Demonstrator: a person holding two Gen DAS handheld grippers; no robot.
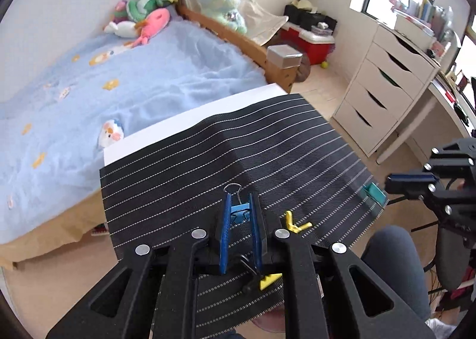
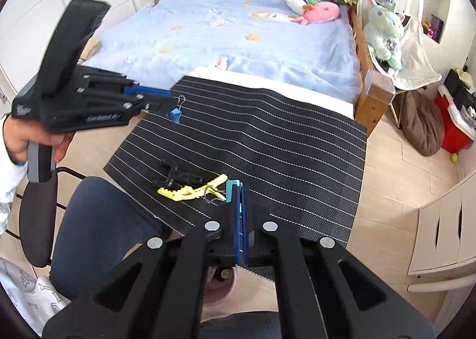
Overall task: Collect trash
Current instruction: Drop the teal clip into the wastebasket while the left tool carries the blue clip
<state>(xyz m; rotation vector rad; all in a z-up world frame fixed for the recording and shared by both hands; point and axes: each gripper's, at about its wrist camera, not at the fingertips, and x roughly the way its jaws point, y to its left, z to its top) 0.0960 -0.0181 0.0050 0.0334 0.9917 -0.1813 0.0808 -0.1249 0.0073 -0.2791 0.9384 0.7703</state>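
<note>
My left gripper (image 1: 240, 199) is shut on a blue binder clip (image 1: 239, 210) and holds it above the black striped mat (image 1: 178, 166). From the right wrist view, the left gripper (image 2: 169, 95) hangs over the mat's left corner with the binder clip (image 2: 175, 114) dangling from its tips. My right gripper (image 2: 239, 188) is shut on a small teal plastic piece (image 2: 231, 190) near the mat's front edge; the teal piece (image 1: 375, 191) also shows at the right gripper (image 1: 389, 183). A yellow clip (image 2: 190, 188) and a black clip (image 2: 174, 175) lie on the mat (image 2: 282, 136).
The mat covers a white table against a bed with a blue blanket (image 2: 238, 35) and plush toys. A dark chair seat (image 2: 98, 226) stands front left. A pink bin (image 2: 220, 285) peeks out under the mat's front edge. White drawers (image 1: 383, 83) stand to the right.
</note>
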